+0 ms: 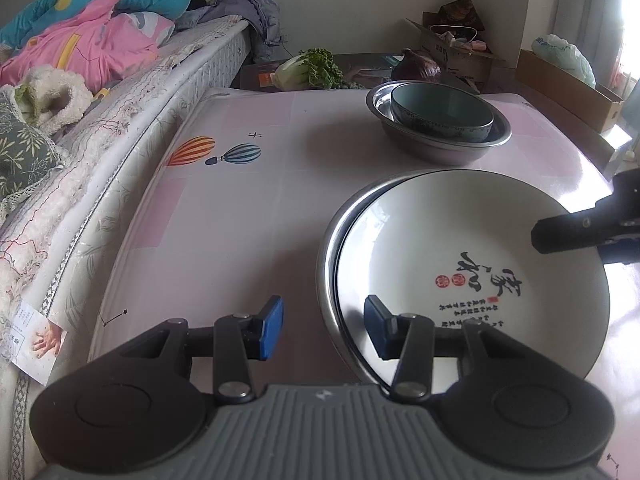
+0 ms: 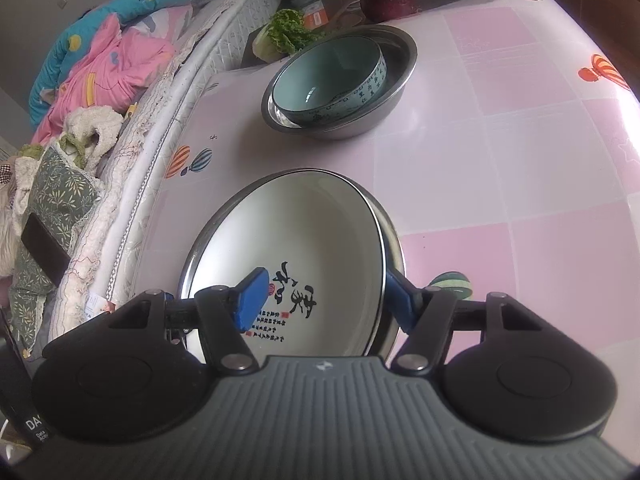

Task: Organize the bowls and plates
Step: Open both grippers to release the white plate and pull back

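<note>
A white plate (image 1: 460, 240) (image 2: 312, 232) with black calligraphy lies nested in a steel plate (image 1: 326, 248) (image 2: 394, 248) on the pink table (image 1: 240, 208) (image 2: 480, 160). Further back, a teal bowl (image 1: 440, 104) (image 2: 320, 76) sits inside a steel basin (image 1: 440, 148) (image 2: 348, 130). My left gripper (image 1: 324, 328) is open and straddles the plates' left rim, its pads clear of it. My right gripper (image 2: 326, 300) is open across the right rim, one blue pad over the white plate, the other just outside the steel rim. One black finger of the right gripper (image 1: 560, 234) also shows in the left wrist view.
A bed (image 1: 120, 92) heaped with bright bedding runs along the table's left side. Beyond the table's far edge lie a leafy cabbage (image 1: 308, 68), a purple cabbage (image 1: 416, 66) and cardboard boxes (image 1: 452, 48). Bare tablecloth stretches left of the plates and right of them.
</note>
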